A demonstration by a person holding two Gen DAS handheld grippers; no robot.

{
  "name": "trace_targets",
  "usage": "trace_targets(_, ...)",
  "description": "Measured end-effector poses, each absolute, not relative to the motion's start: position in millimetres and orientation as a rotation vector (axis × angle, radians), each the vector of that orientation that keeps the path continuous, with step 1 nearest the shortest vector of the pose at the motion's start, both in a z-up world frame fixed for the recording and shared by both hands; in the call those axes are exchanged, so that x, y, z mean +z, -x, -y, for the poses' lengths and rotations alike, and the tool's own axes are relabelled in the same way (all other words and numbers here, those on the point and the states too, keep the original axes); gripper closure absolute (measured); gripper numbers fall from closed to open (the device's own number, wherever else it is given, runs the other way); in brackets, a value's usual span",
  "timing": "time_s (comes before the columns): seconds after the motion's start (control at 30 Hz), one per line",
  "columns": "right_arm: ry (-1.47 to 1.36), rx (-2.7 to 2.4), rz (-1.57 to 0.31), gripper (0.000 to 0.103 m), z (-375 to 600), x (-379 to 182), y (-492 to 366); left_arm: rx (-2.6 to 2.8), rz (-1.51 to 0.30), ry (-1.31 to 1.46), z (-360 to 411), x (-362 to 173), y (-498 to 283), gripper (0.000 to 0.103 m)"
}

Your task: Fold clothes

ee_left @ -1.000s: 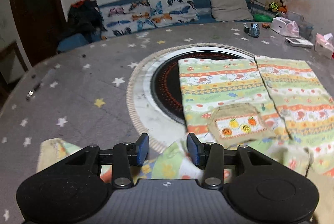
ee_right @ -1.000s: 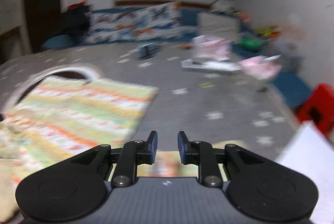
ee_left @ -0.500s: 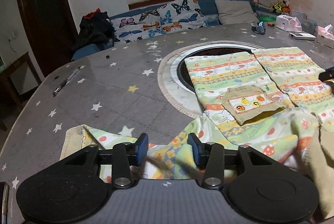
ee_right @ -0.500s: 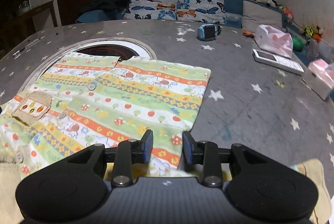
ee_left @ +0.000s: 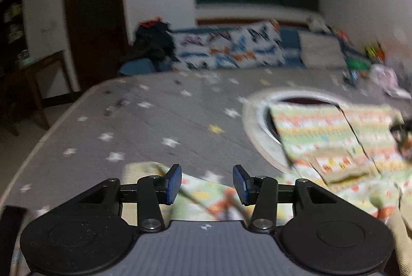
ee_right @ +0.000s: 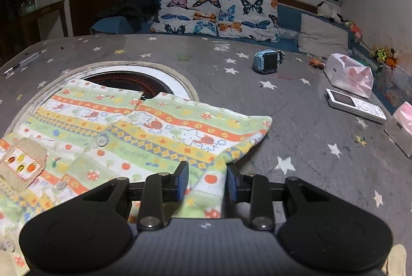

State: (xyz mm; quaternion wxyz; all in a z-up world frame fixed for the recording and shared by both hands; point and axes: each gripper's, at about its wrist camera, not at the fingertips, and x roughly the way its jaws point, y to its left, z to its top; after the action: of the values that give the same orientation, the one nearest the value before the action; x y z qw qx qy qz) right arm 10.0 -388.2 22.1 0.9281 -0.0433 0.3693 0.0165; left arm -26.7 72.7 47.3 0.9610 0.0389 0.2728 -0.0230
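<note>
A child's shirt [ee_right: 144,131] with green, orange and white stripes lies open, front up, on the grey star-printed table cover [ee_right: 309,147], partly over a round inset hotplate [ee_right: 123,77]. A beige fruit pocket [ee_right: 20,165] sits on its left half. My right gripper [ee_right: 207,180] is open, low over the shirt's right sleeve [ee_right: 211,188], which lies between its fingers. In the blurred left wrist view my left gripper [ee_left: 207,183] is open above the other sleeve [ee_left: 203,196]; the shirt body [ee_left: 322,131] lies to its right.
On the far right of the table lie a blue smartwatch [ee_right: 267,62], a white handset [ee_right: 355,106] and pink tissue packs [ee_right: 347,75]. A pen [ee_right: 20,65] lies at the left edge. Butterfly cushions [ee_right: 219,16] line a sofa behind the table.
My right gripper has come down over the right sleeve, whose cloth now lies between its fingers. The left view has swung left and up and is smeared by motion. Both stay open.
</note>
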Motion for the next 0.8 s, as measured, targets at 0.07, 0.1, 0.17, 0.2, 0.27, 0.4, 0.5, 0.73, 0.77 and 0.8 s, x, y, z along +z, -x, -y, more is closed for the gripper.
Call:
trace_targets(0.07,0.088,0.053,-0.746,0.071,384.9,25.8,-1.9,0.02,-0.554,-0.068,-91.1,50.0,28.4,0.056)
trace_targets(0.1,0.091,0.066,-0.741,0.071,381.9,28.2,3.3,0.046,-0.565,-0.067,-98.1,49.3,27.7,0.056)
trace_targets(0.17,0.108,0.092,-0.734,0.07,374.2,32.1,13.1,0.075,-0.6,-0.056,-107.8,45.2,24.4,0.056)
trace_targets(0.2,0.118,0.108,-0.73,0.07,369.6,34.0,18.4,0.089,-0.618,-0.049,-112.6,43.0,22.7,0.056)
trace_targets(0.27,0.137,0.139,-0.723,0.07,360.2,38.0,28.7,0.11,-0.649,-0.04,-118.2,38.5,18.8,0.056)
trace_targets(0.4,0.134,0.2,-0.712,0.07,345.8,47.1,45.4,0.102,-0.681,-0.031,-116.4,33.1,12.4,0.058)
trace_targets(0.5,0.137,0.238,-0.701,0.069,335.5,52.7,56.6,0.056,-0.684,0.004,-109.2,39.7,6.6,0.058)
trace_targets(0.73,0.154,0.296,-0.695,0.066,315.2,54.8,73.8,0.07,-0.772,0.14,-102.8,38.8,-31.4,0.058)
trace_targets(0.77,0.156,0.298,-0.697,0.066,314.6,53.7,75.3,0.074,-0.79,0.146,-100.0,37.8,-36.9,0.058)
trace_targets(0.8,0.157,0.301,-0.699,0.066,314.1,52.7,76.8,0.079,-0.808,0.151,-97.1,36.8,-42.3,0.058)
